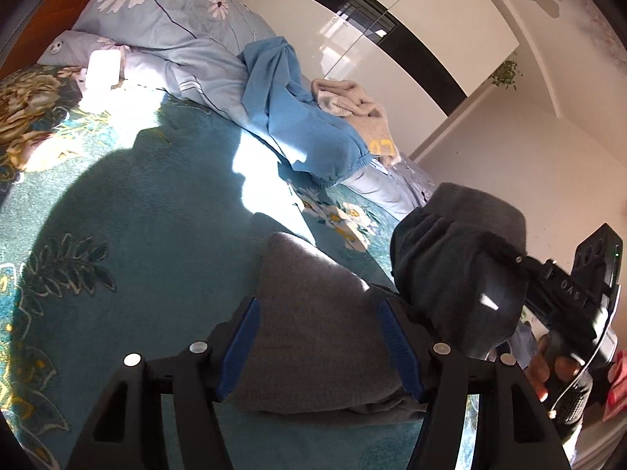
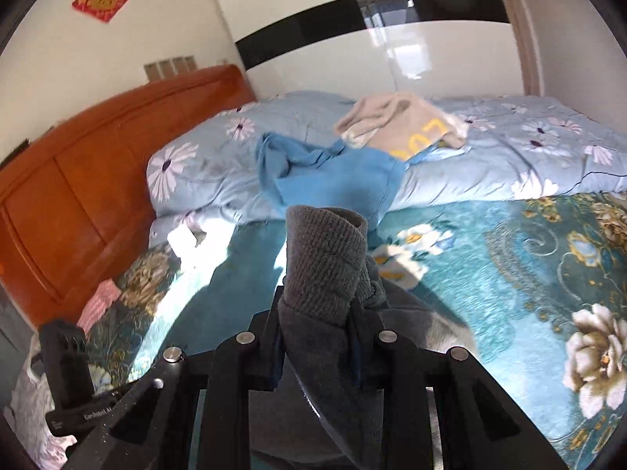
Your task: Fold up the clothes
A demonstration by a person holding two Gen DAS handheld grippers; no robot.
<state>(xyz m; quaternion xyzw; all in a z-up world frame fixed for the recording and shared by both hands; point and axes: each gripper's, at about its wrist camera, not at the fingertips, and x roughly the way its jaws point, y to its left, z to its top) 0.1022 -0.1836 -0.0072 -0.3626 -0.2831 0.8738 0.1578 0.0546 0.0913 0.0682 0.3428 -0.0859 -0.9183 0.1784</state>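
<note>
A grey sweater [image 1: 313, 321] lies partly folded on the teal floral bedspread [image 1: 137, 215]. My left gripper [image 1: 321, 338] hovers just above it, open, with the blue pads [image 1: 243, 337] wide apart on either side of the cloth. My right gripper [image 2: 317, 333] is shut on the sweater's ribbed grey cuff [image 2: 325, 258], which stands up between its fingers. In the left wrist view that sleeve [image 1: 458, 258] is lifted at the right, draped over the right gripper's tips, with its black body [image 1: 564, 290] and a hand [image 1: 548, 372] behind it.
A blue garment [image 2: 333, 180] and a beige one with yellow letters [image 2: 403, 121] lie crumpled on the light-blue flowered quilt [image 2: 509, 149] at the far side. An orange wooden headboard [image 2: 78, 196] stands left. A white wardrobe [image 2: 392, 39] is behind the bed.
</note>
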